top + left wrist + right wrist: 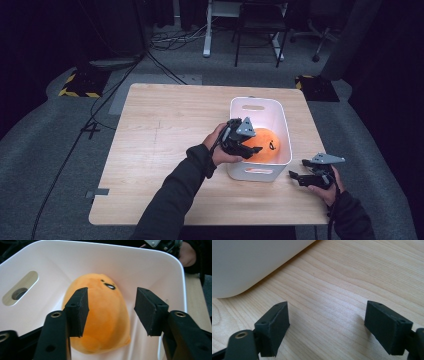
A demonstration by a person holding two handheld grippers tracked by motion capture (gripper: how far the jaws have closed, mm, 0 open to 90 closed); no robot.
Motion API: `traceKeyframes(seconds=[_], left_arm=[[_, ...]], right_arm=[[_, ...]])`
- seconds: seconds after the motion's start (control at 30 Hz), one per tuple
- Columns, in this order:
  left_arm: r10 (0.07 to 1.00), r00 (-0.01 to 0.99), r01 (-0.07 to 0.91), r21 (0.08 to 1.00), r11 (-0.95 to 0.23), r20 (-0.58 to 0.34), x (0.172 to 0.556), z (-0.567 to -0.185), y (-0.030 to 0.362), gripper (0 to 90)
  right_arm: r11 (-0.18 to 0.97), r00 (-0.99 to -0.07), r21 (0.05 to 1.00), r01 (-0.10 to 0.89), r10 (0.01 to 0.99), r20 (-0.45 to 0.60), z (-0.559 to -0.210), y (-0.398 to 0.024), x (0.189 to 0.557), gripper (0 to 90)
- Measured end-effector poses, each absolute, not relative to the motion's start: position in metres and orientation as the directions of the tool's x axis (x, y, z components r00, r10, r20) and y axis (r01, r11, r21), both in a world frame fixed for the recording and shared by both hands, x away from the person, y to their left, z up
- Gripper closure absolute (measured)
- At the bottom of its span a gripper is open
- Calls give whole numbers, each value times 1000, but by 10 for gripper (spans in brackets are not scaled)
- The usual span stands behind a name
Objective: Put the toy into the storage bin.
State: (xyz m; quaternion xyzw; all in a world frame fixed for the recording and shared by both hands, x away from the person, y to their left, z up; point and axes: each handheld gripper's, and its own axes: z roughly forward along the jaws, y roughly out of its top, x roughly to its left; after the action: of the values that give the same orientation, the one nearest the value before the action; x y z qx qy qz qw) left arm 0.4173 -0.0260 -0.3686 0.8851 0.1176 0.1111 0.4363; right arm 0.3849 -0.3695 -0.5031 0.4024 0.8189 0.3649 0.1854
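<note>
on the pale wooden worktop (165, 135) stands a white plastic bin (285, 127) with rounded corners and a slot handle cut into each short wall, set toward the right half of the surface. inside it lies one thing, an orange plush toy (265, 142), egg-shaped and soft, resting on the bin's floor (its small dark face marks point toward the far wall in the left gripper view). the left hand-held gripper (250, 148) reaches in over the bin's near-left rim and hangs just above the plush; in its own view the two black jaws stand apart with a clear gap between them, the left pad in front of the toy's flank and the right pad off to the side of it in front of the bin's white wall (140, 267), neither pad pressing the fabric, so the toy is not pinched. further right, outside the bin and just beside its near-right corner, the right hand-held gripper (296, 176) sits low over the bare wood, its jaws spread wide with nothing between them but wood grain; the bin's curved outer wall (249, 267) shows at the upper left of the right gripper view.
</note>
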Motion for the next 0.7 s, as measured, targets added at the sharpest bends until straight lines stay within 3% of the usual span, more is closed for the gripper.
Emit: traceKeyframes(seconds=[0.7], left_arm=[[494,862,179,841,-511,117,423,-362,-12,230]], right_arm=[[410,-607,746,524,794,-10,-503,-369,385,197]])
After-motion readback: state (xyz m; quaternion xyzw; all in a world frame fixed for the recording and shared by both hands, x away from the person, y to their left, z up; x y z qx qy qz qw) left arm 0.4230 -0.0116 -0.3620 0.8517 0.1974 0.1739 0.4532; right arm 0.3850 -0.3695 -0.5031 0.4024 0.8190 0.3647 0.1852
